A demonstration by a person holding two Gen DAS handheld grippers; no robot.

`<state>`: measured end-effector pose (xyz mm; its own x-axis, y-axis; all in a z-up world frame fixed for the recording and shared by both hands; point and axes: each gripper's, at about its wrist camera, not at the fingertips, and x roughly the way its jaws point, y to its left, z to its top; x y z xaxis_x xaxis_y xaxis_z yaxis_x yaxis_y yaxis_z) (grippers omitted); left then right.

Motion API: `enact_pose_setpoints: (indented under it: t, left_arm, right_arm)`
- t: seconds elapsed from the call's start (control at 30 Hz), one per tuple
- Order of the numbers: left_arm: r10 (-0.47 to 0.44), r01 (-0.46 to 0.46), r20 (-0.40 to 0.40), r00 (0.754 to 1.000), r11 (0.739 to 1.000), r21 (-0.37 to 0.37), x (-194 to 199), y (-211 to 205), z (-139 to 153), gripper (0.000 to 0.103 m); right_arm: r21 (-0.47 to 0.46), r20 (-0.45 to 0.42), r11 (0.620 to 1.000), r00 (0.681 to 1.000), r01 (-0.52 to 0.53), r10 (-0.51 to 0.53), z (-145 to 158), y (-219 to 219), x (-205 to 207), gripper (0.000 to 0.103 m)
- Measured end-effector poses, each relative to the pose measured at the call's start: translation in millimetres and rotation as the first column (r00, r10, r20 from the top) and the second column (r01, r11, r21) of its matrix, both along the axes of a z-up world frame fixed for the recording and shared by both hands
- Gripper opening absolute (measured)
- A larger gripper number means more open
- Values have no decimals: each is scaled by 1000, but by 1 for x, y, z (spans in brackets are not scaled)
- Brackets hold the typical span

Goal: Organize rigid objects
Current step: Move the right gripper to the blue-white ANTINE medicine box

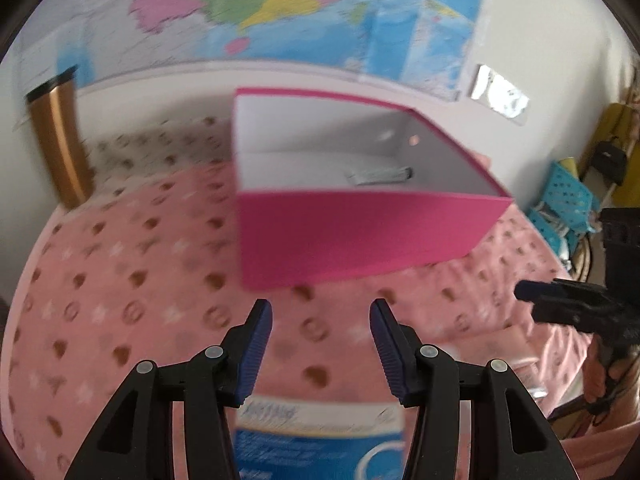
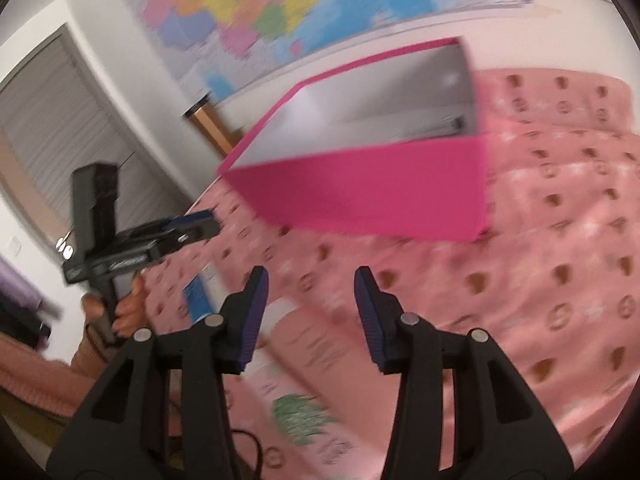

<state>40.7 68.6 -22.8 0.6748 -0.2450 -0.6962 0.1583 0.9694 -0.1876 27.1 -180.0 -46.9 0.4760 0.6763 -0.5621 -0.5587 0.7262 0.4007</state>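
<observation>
I count two tongs, one in each of my hands. My left tongs [image 1: 321, 312] stand with a clear gap between the blue ribbed pads and nothing in it; my right tongs [image 2: 311, 280] are the same, apart and empty. In the left wrist view the right tongs show at the right edge, with my fingers on their handle, and in the right wrist view the left tongs show at the left, also gripped by a hand.

There is one pink box [image 1: 360, 232] on the counter [image 1: 120, 280], which wears a pink cloth printed with brown and white marks. The box sits ahead of both tongs, apart from them, near the wall. It is open at the top, bright magenta outside and white inside, with straight flat walls and sharp corners. One small pale flat item [image 1: 380, 176] lies on its floor near the right inner wall; it is too blurred to name.

One bronze tumbler with a dark lid [image 1: 60, 140] stands upright at the far left of the counter, well apart from the box. One blue-and-white printed packet [image 1: 320, 440] lies just under my left tongs, and one pale card with a green drawing [image 2: 300, 412] lies below my right tongs. One coloured map [image 1: 260, 8] hangs on the wall behind
</observation>
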Motion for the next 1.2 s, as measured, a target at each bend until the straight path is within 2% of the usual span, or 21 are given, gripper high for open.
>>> enact_pose_setpoints:
  t: [0.2, 0.4, 0.67, 0.97, 1.07, 1.2]
  left_arm:
    - [59, -58, -39, 998, 998, 4, -16, 24, -15, 52]
    - [82, -82, -81, 993, 997, -6, -27, 41, -30, 52]
    - [59, -64, -112, 992, 997, -42, -34, 46, -42, 52]
    - [-17, 6, -124, 992, 996, -87, -45, 40, -45, 52]
    - [-15, 5, -122, 992, 997, -82, -45, 37, -45, 55]
    - [1, -15, -123, 992, 993, -117, -41, 41, -45, 55]
  right_arm:
    - [-32, -60, 981, 981, -189, 187, -22, 62, -11, 47]
    - [-61, -117, 957, 954, -284, 276, -40, 102, -13, 47]
    - [-139, -131, 945, 951, -297, 279, -49, 124, -11, 47]
    - [-163, -154, 948, 956, -272, 248, -60, 135, -2, 47]
    - [-173, -144, 949, 960, -263, 240, -60, 139, -1, 48]
    - [-180, -125, 954, 967, -242, 222, -55, 140, 3, 49]
